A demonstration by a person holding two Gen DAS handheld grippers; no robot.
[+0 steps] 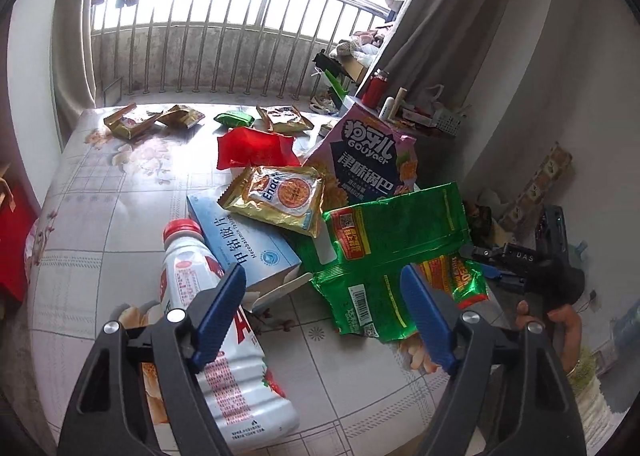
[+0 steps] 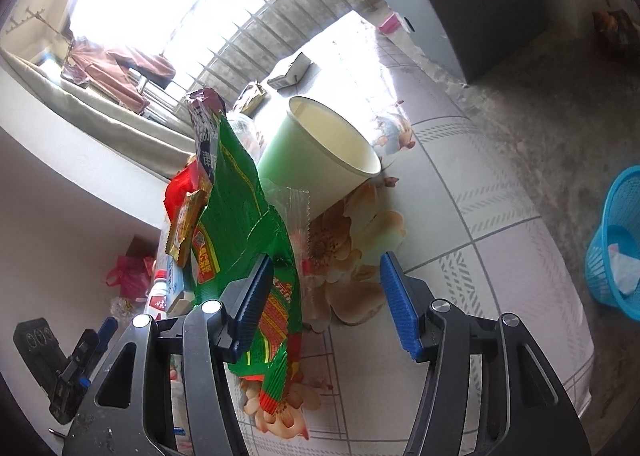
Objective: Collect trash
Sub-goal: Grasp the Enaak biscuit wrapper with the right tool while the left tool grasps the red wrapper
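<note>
On the flowered table (image 1: 120,216) a crumpled green snack bag (image 1: 396,240) lies over a blue-and-white medicine box (image 1: 244,240), with a gold wrapper (image 1: 280,196) on top. My left gripper (image 1: 320,296) hovers open above the bag's near edge. Its left finger crosses in front of a white bottle (image 1: 208,296) with a red cap. In the right wrist view the green bag (image 2: 236,224) runs beside the left finger of my right gripper (image 2: 326,292), which is open, its pads not pressing on the bag. A pale green paper cup (image 2: 320,152) lies on its side just beyond.
A purple snack bag (image 1: 368,160), a red wrapper (image 1: 252,146) and several gold wrappers (image 1: 132,122) lie farther back. A blue basket (image 2: 616,240) stands on the floor to the right of the table. A grey cabinet (image 2: 460,4) stands behind it. A person's hand (image 1: 560,320) shows at the right.
</note>
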